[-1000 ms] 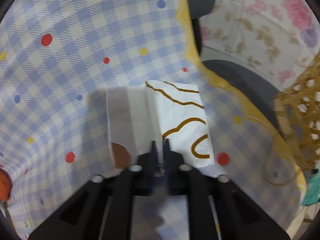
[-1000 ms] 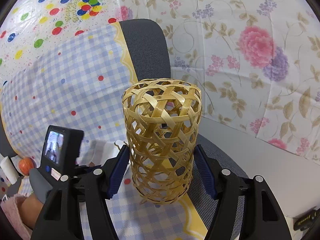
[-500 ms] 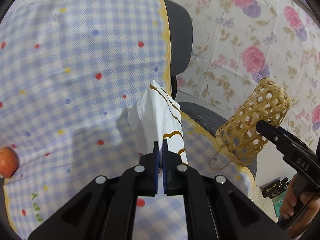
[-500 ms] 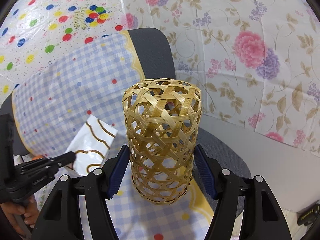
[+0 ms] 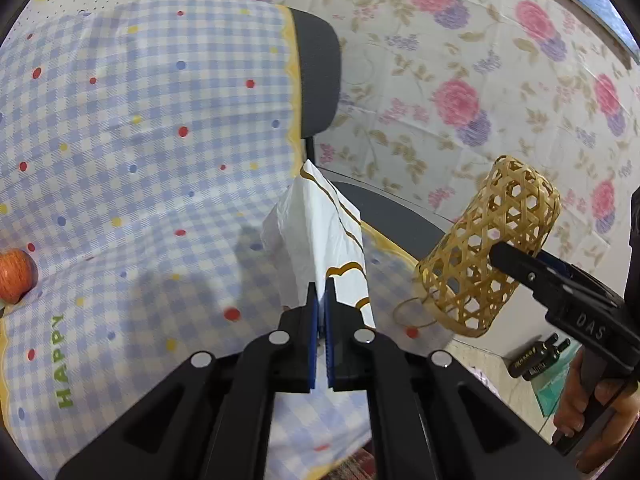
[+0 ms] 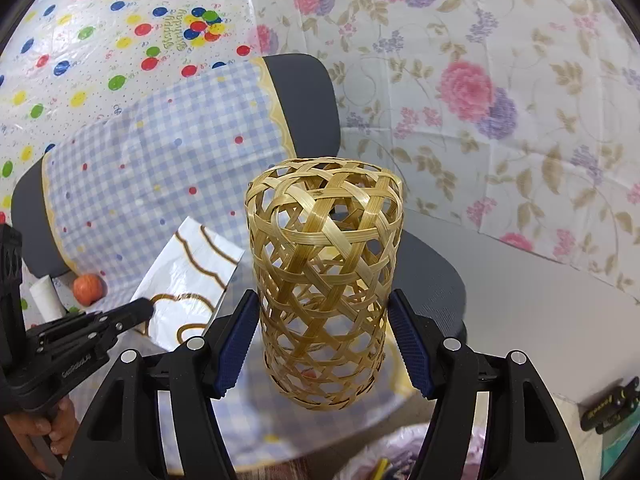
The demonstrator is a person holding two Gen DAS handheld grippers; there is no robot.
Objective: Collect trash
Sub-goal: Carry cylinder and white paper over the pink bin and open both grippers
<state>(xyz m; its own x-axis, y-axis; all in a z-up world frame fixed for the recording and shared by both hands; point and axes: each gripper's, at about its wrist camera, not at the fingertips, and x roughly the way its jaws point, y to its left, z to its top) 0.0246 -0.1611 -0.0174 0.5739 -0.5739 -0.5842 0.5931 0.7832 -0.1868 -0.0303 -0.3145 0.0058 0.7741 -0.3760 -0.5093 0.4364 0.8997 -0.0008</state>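
Trash here is a white paper wrapper (image 5: 320,236) with wavy gold lines, and it hangs up in front of the left gripper (image 5: 319,300), above the checked cloth (image 5: 140,160). It looks thin, light and floppy, so it can bend, crumple or slip out, but it will not break. A good place to hold it is by one edge, and that is just where it is held. The left jaws are pressed together on the bottom edge of the wrapper, with almost no gap between them. The rest of the paper stands up past the tips and folds over. The right gripper (image 6: 322,336) has its jaws wide apart, one on each side of a woven bamboo basket (image 6: 324,280), and they squeeze its walls. The basket looks light and stiff, with lots of holes, and too hard a squeeze could bend it. It sits off to the right of the left jaws, near the wrapper. I think the wrapper goes into the basket next
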